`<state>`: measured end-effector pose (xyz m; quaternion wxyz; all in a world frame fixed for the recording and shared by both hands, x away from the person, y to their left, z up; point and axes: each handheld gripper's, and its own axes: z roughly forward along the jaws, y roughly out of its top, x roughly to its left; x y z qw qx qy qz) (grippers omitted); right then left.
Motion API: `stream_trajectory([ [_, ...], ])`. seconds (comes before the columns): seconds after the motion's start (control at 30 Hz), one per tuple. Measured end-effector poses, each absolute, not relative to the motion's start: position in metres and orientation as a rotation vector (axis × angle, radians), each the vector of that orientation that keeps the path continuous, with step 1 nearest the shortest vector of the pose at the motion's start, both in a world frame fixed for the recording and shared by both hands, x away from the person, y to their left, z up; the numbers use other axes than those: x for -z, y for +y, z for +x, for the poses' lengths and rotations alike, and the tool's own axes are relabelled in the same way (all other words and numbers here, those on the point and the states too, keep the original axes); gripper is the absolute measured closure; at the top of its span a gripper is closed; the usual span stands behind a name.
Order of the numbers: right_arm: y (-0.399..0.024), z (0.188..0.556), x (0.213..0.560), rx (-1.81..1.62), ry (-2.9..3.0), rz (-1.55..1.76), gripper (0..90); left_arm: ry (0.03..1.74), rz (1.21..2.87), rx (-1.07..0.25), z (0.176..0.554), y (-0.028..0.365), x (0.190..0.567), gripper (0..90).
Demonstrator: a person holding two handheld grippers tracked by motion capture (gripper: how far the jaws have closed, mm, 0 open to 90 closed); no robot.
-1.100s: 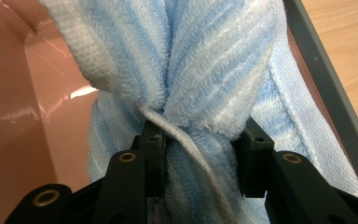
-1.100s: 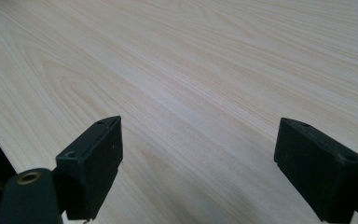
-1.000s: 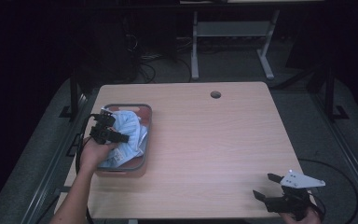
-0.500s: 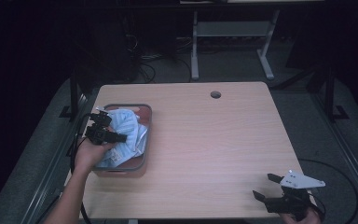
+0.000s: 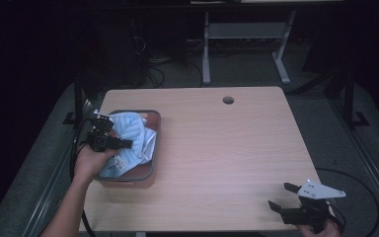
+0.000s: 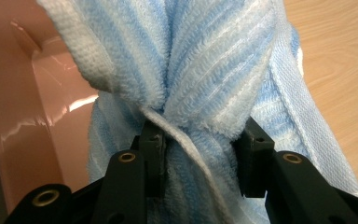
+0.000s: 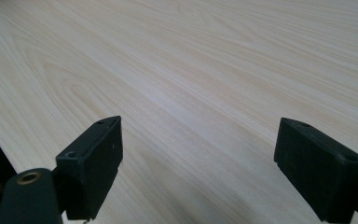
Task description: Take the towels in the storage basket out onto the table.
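A: High view, left of frame: the left gripper (image 5: 109,139) pinches the towel (image 5: 133,143), bunched in the bin (image 5: 154,163).

B: Left gripper view: fingers (image 6: 151,147) clamp a thick fold. It could drag the bin.

A: Right gripper view: right gripper (image 7: 198,163) spread over bare surface (image 7: 205,70).

- The left gripper (image 5: 121,143), clamped on the blue striped towel (image 5: 131,140), has risen a little above the pink tray (image 5: 154,148).
- The towel's gathered bunch has lifted with it, bulging higher over the tray's near half.
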<state>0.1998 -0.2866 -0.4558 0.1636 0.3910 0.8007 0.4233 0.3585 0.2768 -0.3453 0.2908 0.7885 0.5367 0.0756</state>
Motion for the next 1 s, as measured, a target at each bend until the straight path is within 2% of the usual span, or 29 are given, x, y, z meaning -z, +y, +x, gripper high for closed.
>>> stream_trajectory([
  [1.0, -0.285, 0.203, 0.456, -1.211, 2.285, 1.103, 14.8, 1.337, 2.052, -0.195, 0.356, 0.266, 0.303, 60.8],
])
